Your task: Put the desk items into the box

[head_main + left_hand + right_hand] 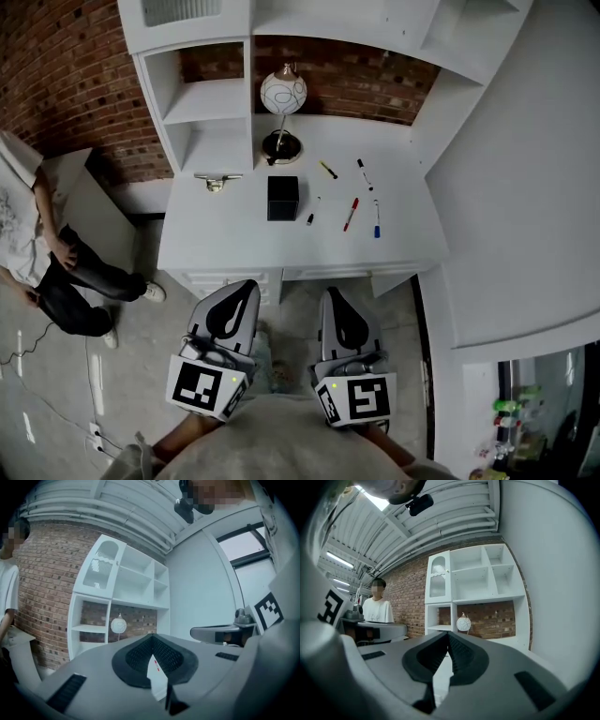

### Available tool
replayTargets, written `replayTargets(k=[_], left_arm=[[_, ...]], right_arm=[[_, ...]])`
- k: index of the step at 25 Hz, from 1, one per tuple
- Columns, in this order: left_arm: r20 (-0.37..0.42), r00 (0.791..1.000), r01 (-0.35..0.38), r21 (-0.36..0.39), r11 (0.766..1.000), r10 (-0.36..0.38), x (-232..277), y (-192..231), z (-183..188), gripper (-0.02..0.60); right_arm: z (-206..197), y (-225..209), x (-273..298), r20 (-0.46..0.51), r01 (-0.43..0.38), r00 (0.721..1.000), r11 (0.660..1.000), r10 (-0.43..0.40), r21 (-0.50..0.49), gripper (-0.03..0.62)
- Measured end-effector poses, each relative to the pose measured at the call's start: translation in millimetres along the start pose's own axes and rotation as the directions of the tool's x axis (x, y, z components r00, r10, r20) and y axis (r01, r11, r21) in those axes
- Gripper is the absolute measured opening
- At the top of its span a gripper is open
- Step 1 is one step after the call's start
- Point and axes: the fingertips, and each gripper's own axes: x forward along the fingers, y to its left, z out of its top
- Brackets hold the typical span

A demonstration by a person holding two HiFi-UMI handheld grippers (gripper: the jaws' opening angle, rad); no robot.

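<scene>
A black open box [282, 198] stands in the middle of the white desk [225, 234]. To its right lie a yellow marker [327, 170], a black marker [364, 173], a red pen [350, 214], a blue pen [377, 219] and a small black item [310, 218]. A metal object [217, 179] lies to the box's left. Both grippers hang in front of the desk's near edge, short of it and pointing at it. My left gripper [248, 284] [152, 637] is shut and empty. My right gripper [330, 292] [448, 633] is shut too, with nothing in it.
A round white lamp [282, 103] stands at the back of the desk under white shelves [202, 103]. A person [37, 234] stands on the floor to the left. A tall white panel [525, 187] borders the desk's right side. Brick wall lies behind.
</scene>
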Motion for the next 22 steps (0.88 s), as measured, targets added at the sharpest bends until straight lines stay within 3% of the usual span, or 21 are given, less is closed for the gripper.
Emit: replayTargets(k=[10,22], left_arm=[[-0.001,0.998,0.056,-0.017,0.998,-0.056,64.6,32.7,-3.9,0.008],[0.004,0.982,0.191,-0.017,0.981,-0.191,159.7,82.5,9.2,0.008]], right_arm=[[-2.2,-21.6,63.4,-0.005,0.041,0.999,0.999,-0.041,-0.019,0.017],[8.5,-47.0,169.1,0.008,0.121,0.993,0.992,-0.121,-0.036,0.017]])
